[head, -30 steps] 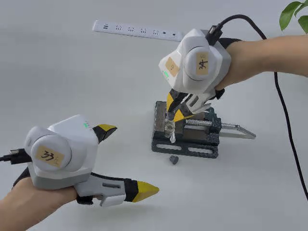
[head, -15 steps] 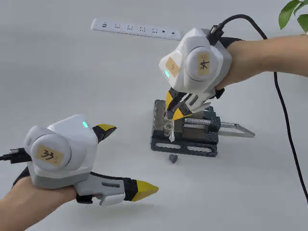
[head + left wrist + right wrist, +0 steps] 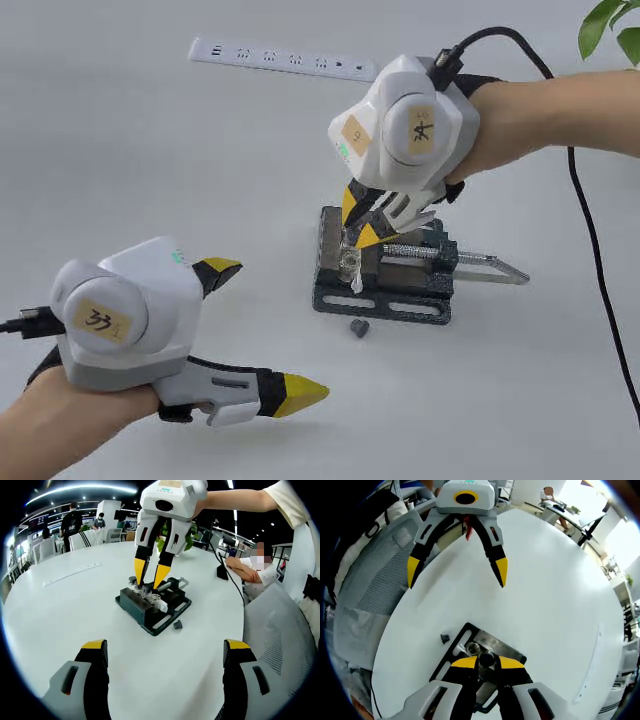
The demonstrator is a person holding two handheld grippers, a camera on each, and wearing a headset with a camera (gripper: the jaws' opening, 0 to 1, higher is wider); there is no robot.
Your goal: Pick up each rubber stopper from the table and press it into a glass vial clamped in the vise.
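Rubber stopper (image 3: 486,658) first: it is pinched between the tips of my right tongs (image 3: 358,234), which point steeply down so the plug sits square over the mouth of the glass vial (image 3: 349,265). I judge it to be at the opening or just into it, though the tips hide how deep. The vial is clamped in the vise (image 3: 405,290), which is why I can push with one hand without the glass skidding away. My left tongs (image 3: 265,330) are spread wide and pinch nothing. They hover low over the desk (image 3: 150,170), well apart from the vise, out of the way and ready for the next pick. A second stopper (image 3: 359,327) lies on the desk just beside the front of the vise base, handy for that. Further back, a power strip (image 3: 285,60) lies away from the work.
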